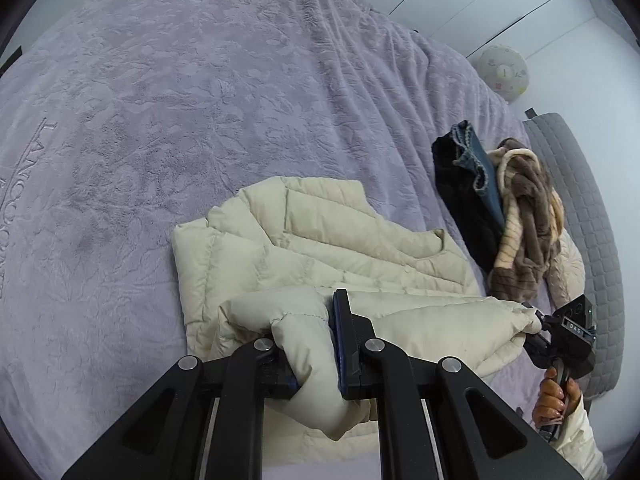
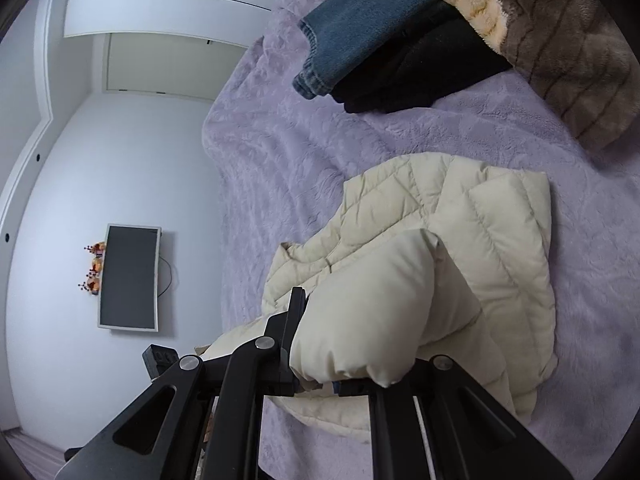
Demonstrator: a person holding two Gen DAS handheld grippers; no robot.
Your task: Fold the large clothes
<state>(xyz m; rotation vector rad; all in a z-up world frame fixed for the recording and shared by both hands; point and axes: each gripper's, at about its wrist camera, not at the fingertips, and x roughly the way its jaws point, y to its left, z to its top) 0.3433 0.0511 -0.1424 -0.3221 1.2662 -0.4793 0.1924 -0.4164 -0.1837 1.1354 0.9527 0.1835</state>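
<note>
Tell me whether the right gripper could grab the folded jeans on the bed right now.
Probably not yet. The right gripper is shut on the cream puffer jacket, so its fingers are occupied. The jeans lie uncovered beyond the jacket, so the path itself looks free once it lets go.

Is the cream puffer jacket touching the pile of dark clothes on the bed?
Apart. In the right wrist view, a strip of bare purple blanket lies between the cream puffer jacket and the pile of dark clothes.

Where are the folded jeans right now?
In the left wrist view the jeans lie at the right, on the black garment beside the brown plush garment, beyond the cream jacket.
</note>
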